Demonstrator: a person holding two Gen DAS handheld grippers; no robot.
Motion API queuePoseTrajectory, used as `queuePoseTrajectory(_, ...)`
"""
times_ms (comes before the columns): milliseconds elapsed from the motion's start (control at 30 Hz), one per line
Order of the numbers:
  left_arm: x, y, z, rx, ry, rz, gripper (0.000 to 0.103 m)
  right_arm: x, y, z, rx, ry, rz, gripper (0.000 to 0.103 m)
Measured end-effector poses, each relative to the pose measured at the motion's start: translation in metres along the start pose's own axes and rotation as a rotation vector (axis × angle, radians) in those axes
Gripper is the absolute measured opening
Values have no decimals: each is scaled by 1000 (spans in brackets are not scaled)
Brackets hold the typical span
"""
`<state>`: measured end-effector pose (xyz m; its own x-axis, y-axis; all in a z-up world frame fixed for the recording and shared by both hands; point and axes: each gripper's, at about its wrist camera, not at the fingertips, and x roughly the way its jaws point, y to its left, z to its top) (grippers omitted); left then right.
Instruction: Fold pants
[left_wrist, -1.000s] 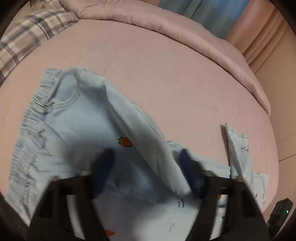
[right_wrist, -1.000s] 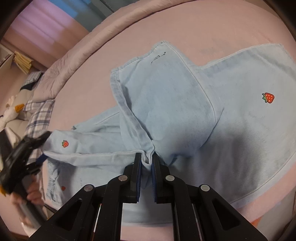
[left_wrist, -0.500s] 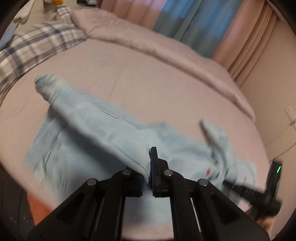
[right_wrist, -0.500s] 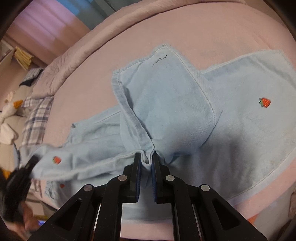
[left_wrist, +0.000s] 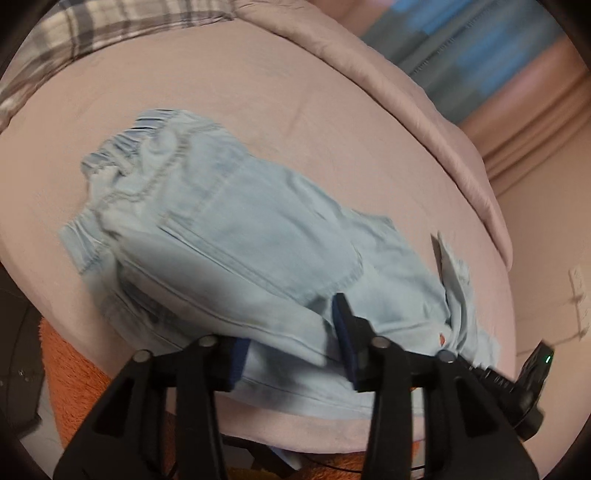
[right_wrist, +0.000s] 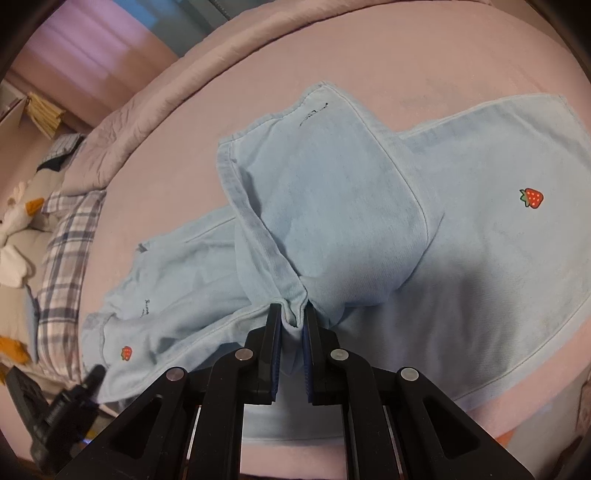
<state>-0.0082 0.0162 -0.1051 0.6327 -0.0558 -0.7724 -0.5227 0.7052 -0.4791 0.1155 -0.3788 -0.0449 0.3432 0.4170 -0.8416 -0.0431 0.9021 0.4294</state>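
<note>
Right wrist view: the right gripper (right_wrist: 291, 317) pinches a bunched pants (right_wrist: 332, 206) hem to anchor it on the bed (right_wrist: 424, 55), while the left gripper (left_wrist: 291, 332), jaws just parted, straddles the near fold unclamped.

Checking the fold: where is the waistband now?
In the left wrist view the waistband lies upper left on the pink bed, at the pants' far end, below the plaid pillow.

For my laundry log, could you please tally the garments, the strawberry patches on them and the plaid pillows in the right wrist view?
Pants: 1
Strawberry patches: 2, one and another
Plaid pillow: 1
Total: 4
</note>
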Motion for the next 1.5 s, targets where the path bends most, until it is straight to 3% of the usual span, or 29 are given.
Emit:
queuePoseTrajectory(233, -15, 26, 18, -62, -67, 98, 45, 0, 2, 0, -1, 1, -6, 8)
queuePoseTrajectory(300, -24, 42, 22, -84, -107, 146, 36, 0, 1, 0, 3, 4, -6, 8)
queuePoseTrajectory(333, -27, 47, 26, -82, -124, 164, 24, 0, 2, 0, 2, 4, -8, 8)
queuePoseTrajectory(400, -24, 57, 30, -86, -93, 124, 21, 0, 3, 0, -5, 3, -14, 8)
queuePoseTrajectory(500, -8, 69, 24, -102, -20, 128, 16, 1, 4, 0, -9, 5, -24, 8)
queuePoseTrajectory(1000, 2, 89, 28, -72, 14, 43, 19, 12, 17, 4, -18, 26, -97, 7)
queuePoseTrajectory(1333, 3, 82, 36, -16, 61, 71, 20, 13, 17, 8, -6, 38, -112, 7)
queuePoseTrajectory(1500, 4, 77, 30, 19, 33, 95, 20, 13, 16, 5, 9, 24, -106, 7)
